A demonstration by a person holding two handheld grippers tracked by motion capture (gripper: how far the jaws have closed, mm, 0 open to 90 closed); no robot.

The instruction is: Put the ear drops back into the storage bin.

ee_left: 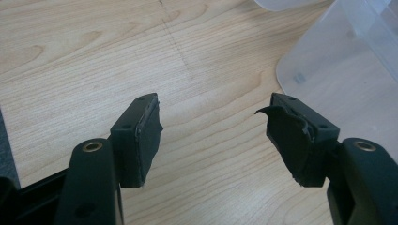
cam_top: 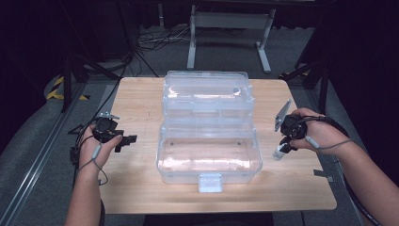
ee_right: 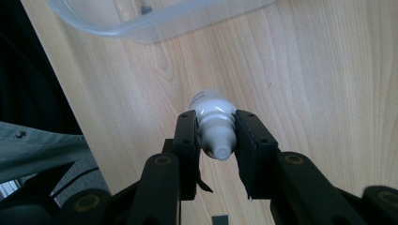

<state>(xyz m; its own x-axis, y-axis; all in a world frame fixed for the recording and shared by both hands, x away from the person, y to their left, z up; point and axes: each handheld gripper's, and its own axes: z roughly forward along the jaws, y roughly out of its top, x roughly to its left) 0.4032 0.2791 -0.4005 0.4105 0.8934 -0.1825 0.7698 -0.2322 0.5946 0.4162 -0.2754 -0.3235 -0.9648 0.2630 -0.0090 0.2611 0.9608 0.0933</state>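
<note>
While clamped by its cap, a small white bottle (ee_right: 212,123) is held above the bench (cam_top: 141,101).
Right tongs (ee_right: 216,140) grasp it beside the clear box (cam_top: 209,155); left tongs (ee_left: 213,136) are released. If squeezed off-centre, it could be dropped.

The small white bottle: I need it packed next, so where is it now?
The small white bottle is clamped between the right gripper's jaws, just right of the open clear box, over the table.

The high view looks forward and down over the wooden table (cam_top: 141,99). Both gripper views look closely down past their own jaws, sharing the tabletop and clear plastic box (cam_top: 209,141).
</note>
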